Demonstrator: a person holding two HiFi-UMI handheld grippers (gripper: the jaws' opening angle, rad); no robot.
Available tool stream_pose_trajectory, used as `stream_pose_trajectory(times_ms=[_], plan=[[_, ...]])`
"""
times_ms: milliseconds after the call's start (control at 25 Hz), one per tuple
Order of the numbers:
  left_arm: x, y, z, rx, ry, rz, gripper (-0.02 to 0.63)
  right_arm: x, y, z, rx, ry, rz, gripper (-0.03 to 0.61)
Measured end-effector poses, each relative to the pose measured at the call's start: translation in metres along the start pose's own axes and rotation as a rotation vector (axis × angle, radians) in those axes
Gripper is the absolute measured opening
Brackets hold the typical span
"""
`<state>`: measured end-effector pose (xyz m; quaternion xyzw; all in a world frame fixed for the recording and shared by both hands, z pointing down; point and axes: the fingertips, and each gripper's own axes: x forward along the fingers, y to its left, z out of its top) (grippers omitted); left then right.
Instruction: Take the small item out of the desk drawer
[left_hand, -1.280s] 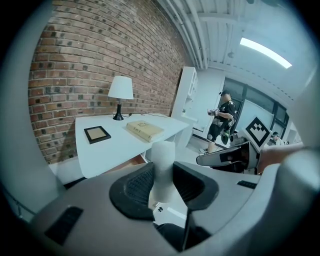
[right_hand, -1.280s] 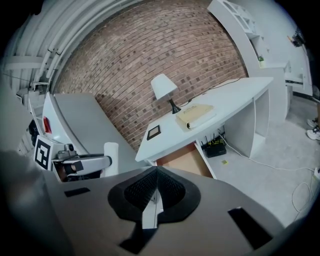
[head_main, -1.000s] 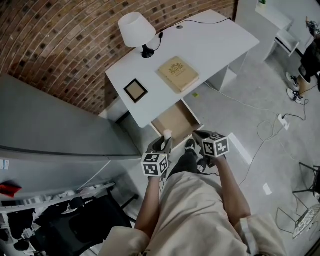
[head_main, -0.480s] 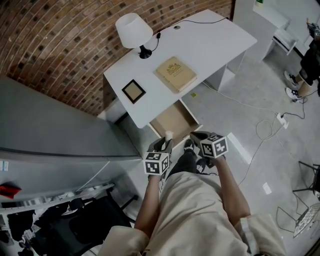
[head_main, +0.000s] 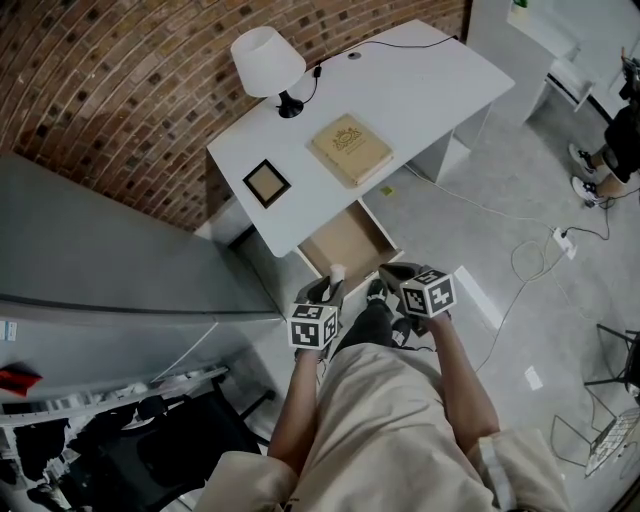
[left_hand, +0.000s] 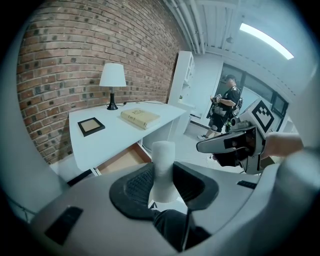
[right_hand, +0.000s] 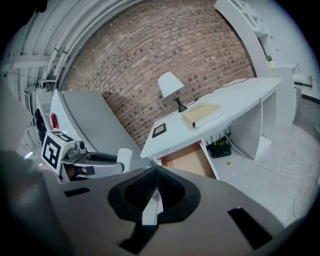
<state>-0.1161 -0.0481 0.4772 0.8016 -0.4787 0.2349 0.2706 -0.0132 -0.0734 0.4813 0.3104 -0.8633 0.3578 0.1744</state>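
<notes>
White cylinder (left_hand: 163, 159) pinched in left tongs (left_hand: 163, 172); right tongs (right_hand: 156, 172) pressed together; drawer (head_main: 350, 243) open, brown floor showing

On the desk (head_main: 430, 75) the lamp (head_main: 268, 60) stands at the back left corner. The book (head_main: 350, 148) lies mid-desk, and the picture frame (head_main: 270, 182) lies left of it, near the desk's front edge. The drawer (head_main: 348, 243) juts open from the desk's front. Before the desk, by the drawer's outer end, my left gripper (head_main: 325, 290) has the small item (head_main: 337, 271) between its jaws, with my right gripper (head_main: 398, 272) just right of it.

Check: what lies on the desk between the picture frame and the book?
Nothing; the head view shows bare desktop between picture frame and book.
</notes>
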Motion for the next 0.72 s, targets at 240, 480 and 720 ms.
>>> stream_pose_trajectory(times_ms=[240,480,720], plan=[[0.004,-0.007,0.004,0.007,-0.013,-0.016,0.132,-0.004,-0.004,0.001,0.006,-0.003,0.000,0.020],[0.005,-0.007,0.007,0.005,-0.011,-0.016,0.132,-0.006,-0.005,0.004,0.002,-0.003,-0.002,0.020],[0.010,-0.007,0.008,0.003,-0.009,-0.011,0.132,-0.005,-0.006,0.011,-0.019,-0.030,0.009,0.020]])
